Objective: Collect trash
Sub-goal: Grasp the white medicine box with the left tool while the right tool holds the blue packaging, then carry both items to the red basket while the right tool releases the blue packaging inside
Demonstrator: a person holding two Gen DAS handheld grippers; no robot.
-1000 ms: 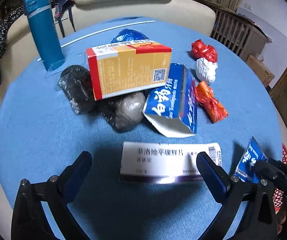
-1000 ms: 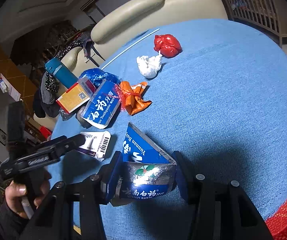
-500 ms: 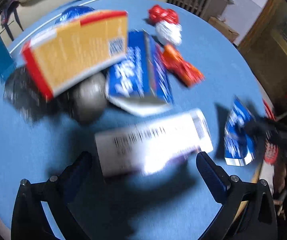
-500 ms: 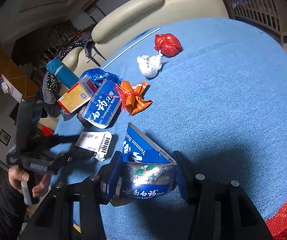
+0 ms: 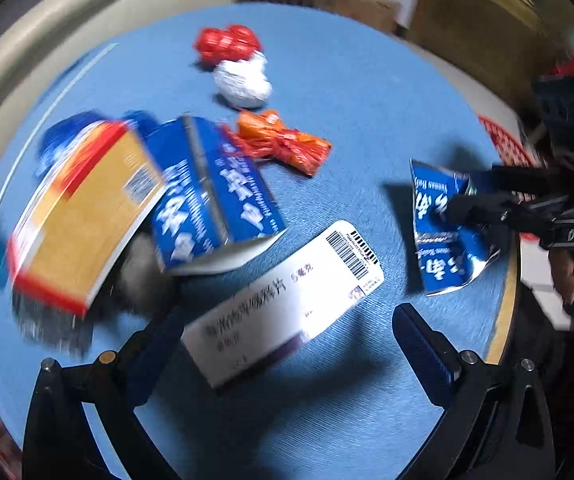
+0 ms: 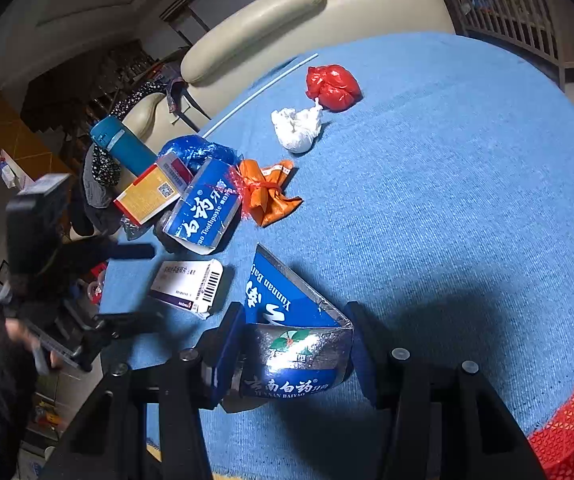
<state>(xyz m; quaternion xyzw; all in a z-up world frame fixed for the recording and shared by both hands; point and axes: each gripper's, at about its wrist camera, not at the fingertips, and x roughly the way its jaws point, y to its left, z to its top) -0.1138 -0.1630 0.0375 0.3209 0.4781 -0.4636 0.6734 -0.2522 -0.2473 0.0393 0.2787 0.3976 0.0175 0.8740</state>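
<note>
Round table, blue cloth (image 6: 467, 200); landmark: white medicine box (image 5: 283, 300) lying flat near the table's edge; left gripper (image 5: 287, 344) above it, jaws wide apart, nothing held; right gripper (image 6: 293, 354) clamped on the crushed blue toothpaste box (image 6: 287, 344) just beside the landmark; orange wrapper (image 6: 267, 194) beyond.

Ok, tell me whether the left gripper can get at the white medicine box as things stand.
Probably yes. The left gripper is open, and the white medicine box lies flat between its fingers with nothing on top. The blue toothpaste box sits close behind but doesn't cover it.
</note>
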